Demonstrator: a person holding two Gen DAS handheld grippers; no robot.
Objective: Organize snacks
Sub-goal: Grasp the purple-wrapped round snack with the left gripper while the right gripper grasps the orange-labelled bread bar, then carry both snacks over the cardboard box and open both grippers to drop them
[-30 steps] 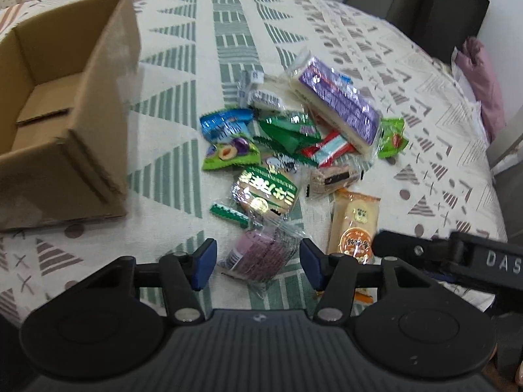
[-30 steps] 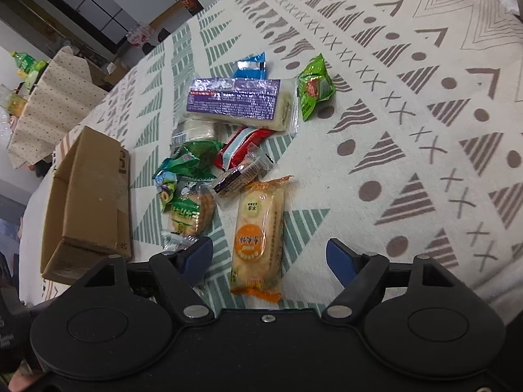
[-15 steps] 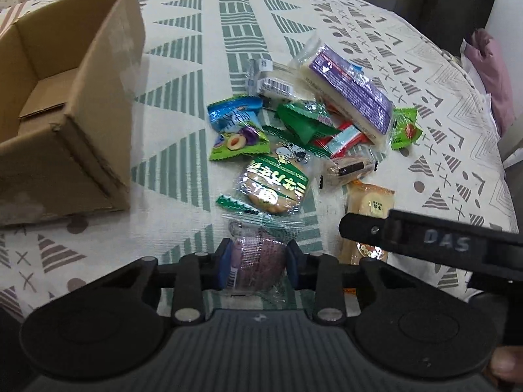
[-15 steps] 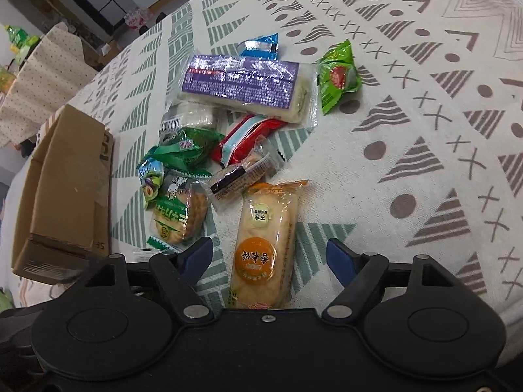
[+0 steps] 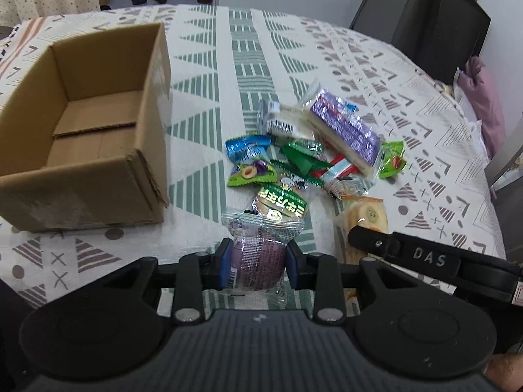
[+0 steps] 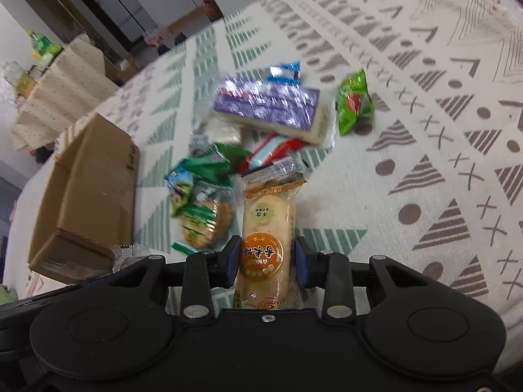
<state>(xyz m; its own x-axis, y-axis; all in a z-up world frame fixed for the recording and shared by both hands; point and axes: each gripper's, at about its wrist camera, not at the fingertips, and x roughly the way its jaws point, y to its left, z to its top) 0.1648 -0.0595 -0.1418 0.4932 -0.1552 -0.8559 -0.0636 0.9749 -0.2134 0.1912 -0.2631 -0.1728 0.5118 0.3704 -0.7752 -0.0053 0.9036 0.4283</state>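
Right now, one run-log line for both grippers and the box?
left gripper: shut on purple snack pack | right gripper: shut on orange rice cracker pack | cardboard box: open, nothing visible inside

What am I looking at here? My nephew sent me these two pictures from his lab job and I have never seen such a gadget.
There is no robot here: a person holds a two-fingered tool in each hand, and each tool has a wide-angle camera looking forward along its fingers. The black shape at the bottom of each picture is the tool itself.

One picture comes from the left hand-held gripper, which is shut on a purple snack packet. The other comes from the right hand-held gripper, shut on an orange rice-cracker packet.

On the patterned tablecloth lie a pile of other snacks, among them a long purple pack, and an open cardboard box with nothing visible inside.
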